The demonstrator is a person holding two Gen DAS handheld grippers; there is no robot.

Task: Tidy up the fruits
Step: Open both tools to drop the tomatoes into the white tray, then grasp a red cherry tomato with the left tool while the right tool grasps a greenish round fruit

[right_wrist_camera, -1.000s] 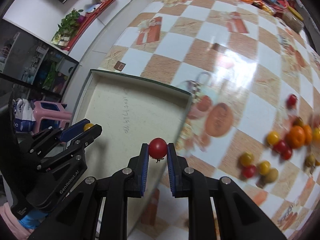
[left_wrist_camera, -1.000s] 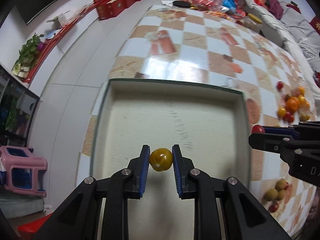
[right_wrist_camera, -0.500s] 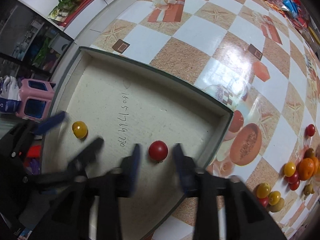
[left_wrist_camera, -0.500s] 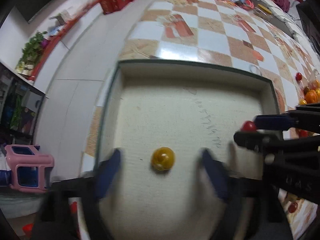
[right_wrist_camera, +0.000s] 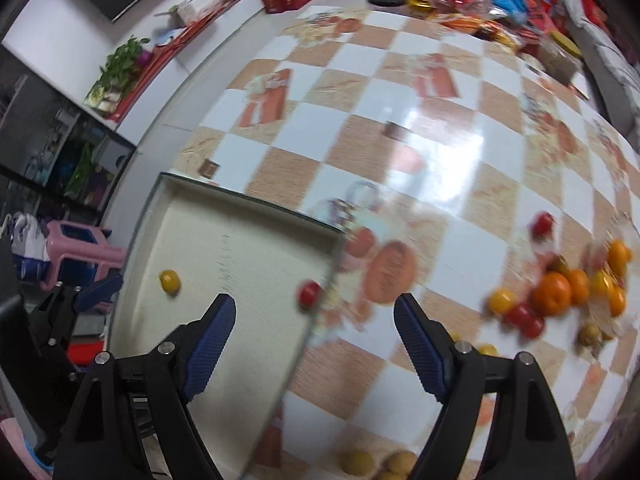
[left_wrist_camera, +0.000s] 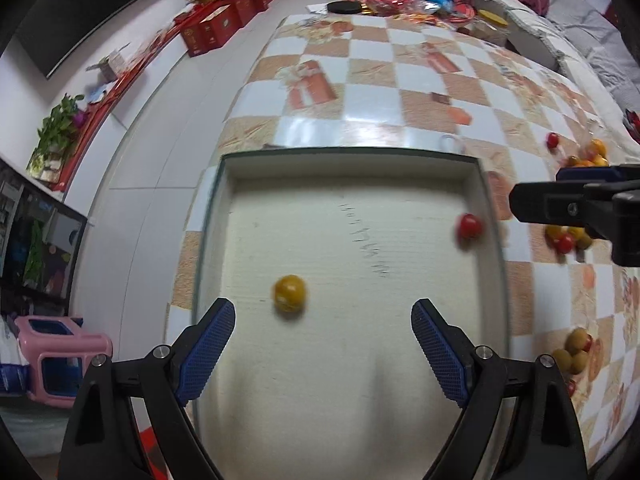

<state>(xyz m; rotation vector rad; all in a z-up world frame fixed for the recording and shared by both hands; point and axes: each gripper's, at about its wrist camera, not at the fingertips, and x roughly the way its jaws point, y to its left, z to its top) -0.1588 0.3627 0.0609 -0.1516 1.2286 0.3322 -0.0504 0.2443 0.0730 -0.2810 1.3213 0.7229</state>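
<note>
Both grippers, left and right, have their jaws released; the right's have just been opening, nothing between them. In the tray at the bench's left edge, the yellow tomato lies left, the red tomato against the right wall.

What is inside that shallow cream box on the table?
The box holds one yellow tomato and one red tomato, lying apart. Its nearest part is hidden behind the left gripper.
</note>
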